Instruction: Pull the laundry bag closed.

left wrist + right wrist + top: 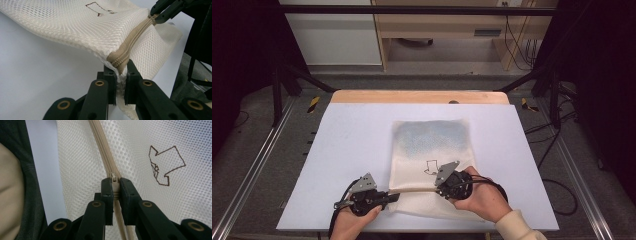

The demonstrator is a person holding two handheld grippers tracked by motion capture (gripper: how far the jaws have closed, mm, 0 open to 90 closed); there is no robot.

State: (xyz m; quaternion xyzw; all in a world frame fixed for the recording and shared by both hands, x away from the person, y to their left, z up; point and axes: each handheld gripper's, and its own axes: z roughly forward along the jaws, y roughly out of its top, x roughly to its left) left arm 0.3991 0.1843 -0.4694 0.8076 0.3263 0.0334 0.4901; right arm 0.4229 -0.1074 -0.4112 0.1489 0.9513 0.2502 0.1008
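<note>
A white mesh bag (432, 145) with a beige zipper (414, 190) along its near edge lies on the pale table (357, 145). A brown outline mark (165, 166) is stitched on it. My left gripper (392, 196) is shut on the bag's near left corner at the zipper's end (120, 62), lifting it a little. My right gripper (438, 188) is shut on the zipper pull (114, 178) partway along the zipper (105, 152). In the left gripper view the right gripper (160, 13) shows at the zipper's far end. Something bluish shows through the mesh in the bag's far half.
The table's wooden far edge (419, 96) faces a floor with cabinets and cables. Dark frame legs (287, 80) stand at both far corners. A rail (252, 170) runs along the left side. A cream sleeve (517, 227) comes in at the bottom right.
</note>
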